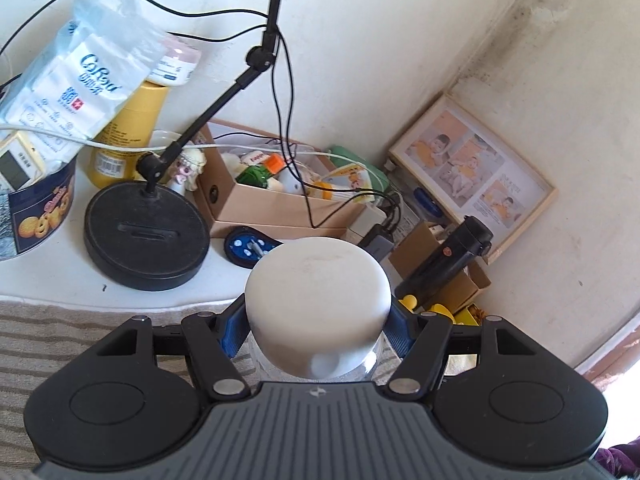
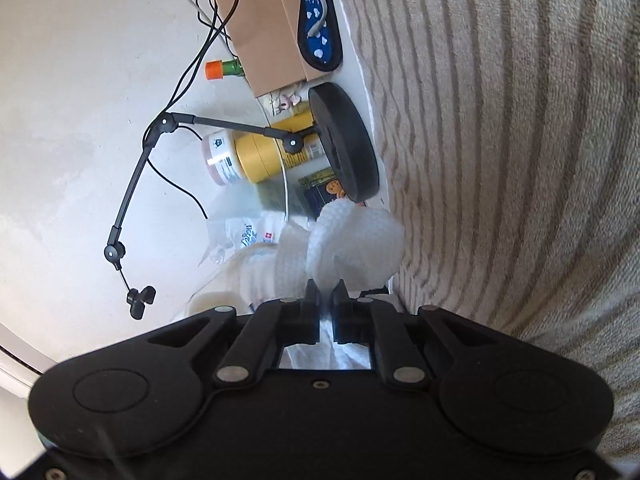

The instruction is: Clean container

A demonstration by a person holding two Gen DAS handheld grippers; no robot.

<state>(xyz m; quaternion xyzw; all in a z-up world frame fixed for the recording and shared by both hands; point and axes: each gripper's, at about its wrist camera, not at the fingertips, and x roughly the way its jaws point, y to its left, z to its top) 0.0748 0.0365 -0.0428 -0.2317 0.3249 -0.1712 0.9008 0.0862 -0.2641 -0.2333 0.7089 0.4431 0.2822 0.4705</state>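
Note:
In the left wrist view my left gripper [image 1: 318, 320] is shut on a clear container with a wide white lid [image 1: 318, 284]; the blue finger pads [image 1: 232, 332] press its sides just under the lid. The container is held above a striped towel [image 1: 60, 340]. In the right wrist view my right gripper [image 2: 326, 286] is shut on a crumpled white cloth wipe [image 2: 352, 240], which bunches out beyond the fingertips. That view is rolled sideways. The container does not show in the right wrist view.
A white table [image 1: 224, 276] carries a black stand base [image 1: 146, 236] with a jointed arm, a cardboard box of clutter [image 1: 276, 200], a yellow bottle [image 1: 128, 136], a biscuit tin [image 1: 36, 216] and a wipes pack [image 1: 76, 80]. A framed picture [image 1: 476, 172] and black flask [image 1: 444, 260] stand at the right.

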